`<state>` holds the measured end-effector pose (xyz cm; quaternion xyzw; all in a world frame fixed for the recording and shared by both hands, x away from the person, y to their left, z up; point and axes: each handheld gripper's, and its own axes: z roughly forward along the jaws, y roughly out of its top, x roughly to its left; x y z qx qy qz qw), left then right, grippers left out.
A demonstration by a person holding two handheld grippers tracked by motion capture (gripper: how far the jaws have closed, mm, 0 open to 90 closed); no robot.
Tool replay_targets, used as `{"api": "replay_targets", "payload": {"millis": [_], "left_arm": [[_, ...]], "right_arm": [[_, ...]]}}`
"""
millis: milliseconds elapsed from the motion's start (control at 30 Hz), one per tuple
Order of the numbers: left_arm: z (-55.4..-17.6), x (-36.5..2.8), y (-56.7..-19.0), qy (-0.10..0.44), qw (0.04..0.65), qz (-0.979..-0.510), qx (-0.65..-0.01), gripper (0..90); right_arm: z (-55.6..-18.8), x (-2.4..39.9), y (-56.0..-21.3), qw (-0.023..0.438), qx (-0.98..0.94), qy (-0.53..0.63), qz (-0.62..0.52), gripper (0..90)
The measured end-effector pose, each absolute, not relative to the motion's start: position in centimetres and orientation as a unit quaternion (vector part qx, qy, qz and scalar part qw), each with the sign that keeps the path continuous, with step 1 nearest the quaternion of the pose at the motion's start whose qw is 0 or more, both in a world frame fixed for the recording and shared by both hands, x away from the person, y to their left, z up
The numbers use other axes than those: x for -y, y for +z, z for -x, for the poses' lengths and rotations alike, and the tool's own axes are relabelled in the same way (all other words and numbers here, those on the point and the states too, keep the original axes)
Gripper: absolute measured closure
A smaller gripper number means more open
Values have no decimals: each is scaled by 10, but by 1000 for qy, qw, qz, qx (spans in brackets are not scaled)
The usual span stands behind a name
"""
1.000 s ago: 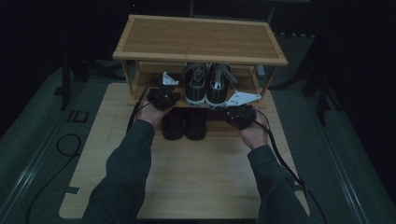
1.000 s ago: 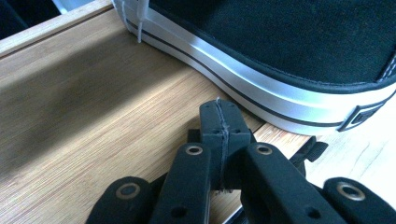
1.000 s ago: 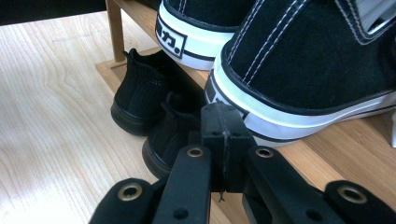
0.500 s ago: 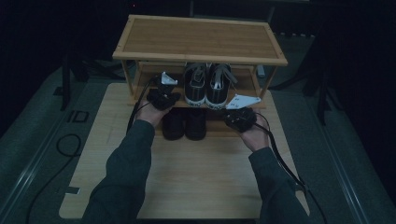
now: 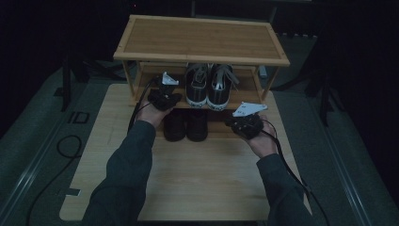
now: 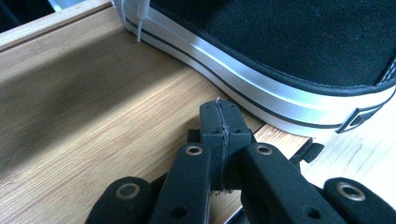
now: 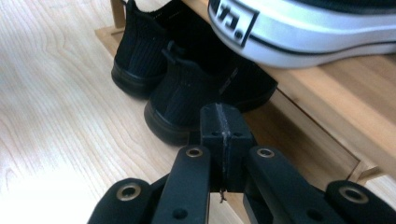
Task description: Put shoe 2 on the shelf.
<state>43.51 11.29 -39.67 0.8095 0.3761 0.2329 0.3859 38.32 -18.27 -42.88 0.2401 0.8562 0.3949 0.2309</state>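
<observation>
A wooden shoe rack (image 5: 202, 40) stands at the table's far side. A pair of black-and-white sneakers (image 5: 207, 87) sits on its middle shelf, heels toward me, and a pair of plain black shoes (image 5: 186, 125) sits on the bottom shelf. My left gripper (image 5: 163, 96) is shut with nothing in it, at the middle shelf's edge just left of the sneakers; its closed tips (image 6: 219, 122) lie beside the left sneaker's white sole (image 6: 261, 88). My right gripper (image 5: 244, 123) is shut and empty, low in front of the rack, right of the black shoes (image 7: 187, 88).
The rack rests on a light wooden tabletop (image 5: 202, 174) with bare room between the shoes and me. Cables (image 5: 66, 146) trail from both grippers over the table edges. Dark stands flank the rack on either side.
My right gripper has sunk a little toward the bottom shelf and the black shoes. The left gripper has stayed at the middle shelf.
</observation>
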Motion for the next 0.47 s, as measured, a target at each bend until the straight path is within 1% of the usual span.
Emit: {"api": "replay_targets", "payload": {"millis": [467], "left_arm": [[-435,-113,-397,232,388,-808,-377,900]], "right_arm": [[-382,190,-446,218,-863,379,-253,883]]}}
